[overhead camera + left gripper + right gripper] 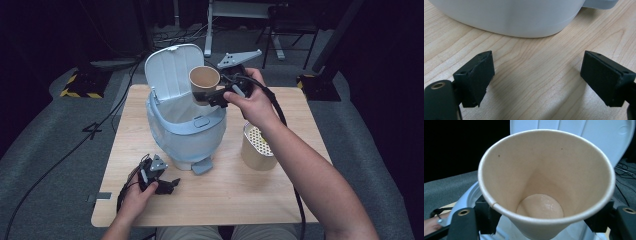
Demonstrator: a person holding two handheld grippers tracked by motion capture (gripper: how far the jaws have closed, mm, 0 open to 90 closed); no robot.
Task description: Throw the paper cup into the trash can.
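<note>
A pale blue pedal bin (185,135) stands in the middle of the wooden table (280,195), its lid (172,70) swung up and back. Over the bin's open mouth my right gripper (214,98) is shut on a brown paper cup (204,80), tilted with its opening toward the camera. In the right gripper view the cup (544,177) is empty, a jaw pressing on each side, with the lid (599,135) behind it. My left gripper (170,186) rests low at the bin's front left, open. Its jaws (537,77) stand wide over bare wood, facing the bin wall (511,17).
A beige cylinder with a perforated white insert (257,147) stands on the table to the right of the bin, under my right forearm. The bin's pedal (201,166) juts out at its front. Cables and black stands lie on the grey floor beyond the table.
</note>
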